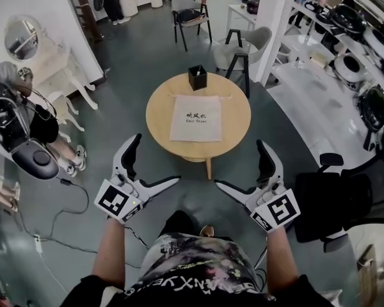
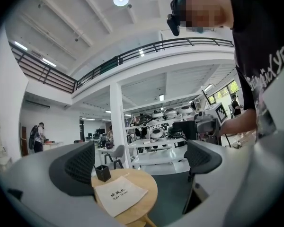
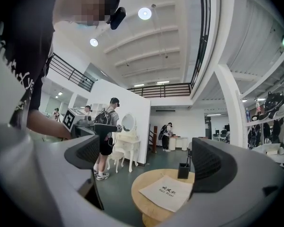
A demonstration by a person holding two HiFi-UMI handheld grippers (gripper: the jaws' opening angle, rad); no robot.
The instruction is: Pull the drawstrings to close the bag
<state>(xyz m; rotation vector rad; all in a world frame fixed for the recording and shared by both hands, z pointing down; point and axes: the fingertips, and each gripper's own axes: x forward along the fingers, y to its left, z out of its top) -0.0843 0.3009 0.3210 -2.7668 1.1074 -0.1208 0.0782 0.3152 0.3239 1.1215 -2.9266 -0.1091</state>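
Grey-floored workshop, round wooden table (image 1: 159, 117) | bag (image 1: 196, 118) lies flat at table centre, long axis from near edge to far edge, drawstring end toward far edge | black holder (image 1: 197, 77) upright at far edge, just beyond bag | left gripper (image 1: 157, 158), right gripper (image 1: 239, 163) off near edge, apart from bag, jaws spread wide, empty

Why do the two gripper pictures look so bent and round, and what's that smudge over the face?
Left gripper view: the wide-angle lens bows the railing and darkens the corners, yet the bag looks sharp. Right gripper view: same bending, a bright spot at a ceiling lamp; the mosaic patch was added afterwards. Head view: curved edges, even light.
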